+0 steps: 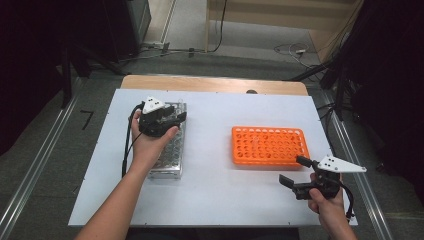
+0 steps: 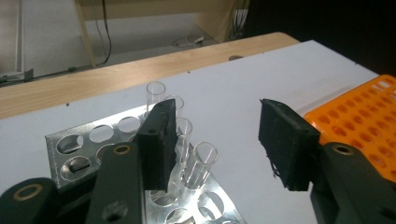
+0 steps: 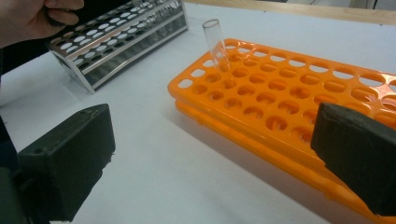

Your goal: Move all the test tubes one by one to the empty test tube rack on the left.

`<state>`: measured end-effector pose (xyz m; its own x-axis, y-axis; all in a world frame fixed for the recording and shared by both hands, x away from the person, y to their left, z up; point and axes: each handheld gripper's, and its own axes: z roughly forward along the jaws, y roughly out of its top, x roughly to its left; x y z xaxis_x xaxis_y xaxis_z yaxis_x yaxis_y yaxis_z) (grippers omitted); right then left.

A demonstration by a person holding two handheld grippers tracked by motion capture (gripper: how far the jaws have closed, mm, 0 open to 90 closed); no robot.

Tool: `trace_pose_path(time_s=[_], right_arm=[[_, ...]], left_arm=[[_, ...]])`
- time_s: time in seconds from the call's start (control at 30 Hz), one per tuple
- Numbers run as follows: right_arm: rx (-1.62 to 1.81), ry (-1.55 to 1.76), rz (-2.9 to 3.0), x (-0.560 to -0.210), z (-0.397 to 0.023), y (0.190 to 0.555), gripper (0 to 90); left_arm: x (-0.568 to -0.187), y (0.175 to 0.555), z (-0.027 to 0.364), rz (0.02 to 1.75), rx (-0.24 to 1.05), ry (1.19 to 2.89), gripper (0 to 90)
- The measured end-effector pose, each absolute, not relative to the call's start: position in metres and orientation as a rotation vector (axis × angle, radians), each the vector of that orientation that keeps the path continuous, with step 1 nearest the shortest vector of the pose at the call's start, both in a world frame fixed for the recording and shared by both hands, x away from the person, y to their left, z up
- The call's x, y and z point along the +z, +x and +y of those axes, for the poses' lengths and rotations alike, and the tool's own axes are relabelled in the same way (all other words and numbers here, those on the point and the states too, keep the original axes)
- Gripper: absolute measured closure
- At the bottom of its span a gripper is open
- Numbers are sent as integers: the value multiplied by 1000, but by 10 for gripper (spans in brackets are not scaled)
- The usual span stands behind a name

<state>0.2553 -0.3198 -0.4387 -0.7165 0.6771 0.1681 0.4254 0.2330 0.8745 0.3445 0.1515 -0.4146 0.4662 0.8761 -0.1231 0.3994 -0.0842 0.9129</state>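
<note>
The glass tubes [image 2: 198, 163] stand upright in the metal rack [image 1: 170, 145], clustered at its far end, and they are what the work turns on: moving tubes from this rack across to the orange rack [image 1: 269, 146]. The left gripper [image 1: 167, 120] hovers right over that cluster; in the left gripper view its jaws stand partly apart, one pad just beside the nearest tubes, the other well clear on the side toward the orange rack, and nothing is pinched between them. One tube [image 3: 217, 44] already stands tilted in a hole near a corner of the orange rack, on the side facing the metal rack. The right gripper [image 1: 300, 175] waits on the near side of the orange rack, by its corner away from the metal rack, jaws spread wide and empty. Judging from this, the step in hand is lining up on the next tube in the metal rack. The next move calls for shifting the left gripper so that a single tube sits between both pads, not two, then closing gently on the glass and lifting it straight up out of its hole before carrying it over to the orange rack.
</note>
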Motion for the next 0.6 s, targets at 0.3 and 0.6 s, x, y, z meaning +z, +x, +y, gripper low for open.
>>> trace_pose_path(time_s=[0.3,0.6], right_arm=[[1490,1027,2247,-436,-317,259,0],[1450,1027,2256,-437,-312,262,0]], left_arm=[[-411,331,152,1087,549,1661,217],[-410,305,159,1044,529,1650,103]])
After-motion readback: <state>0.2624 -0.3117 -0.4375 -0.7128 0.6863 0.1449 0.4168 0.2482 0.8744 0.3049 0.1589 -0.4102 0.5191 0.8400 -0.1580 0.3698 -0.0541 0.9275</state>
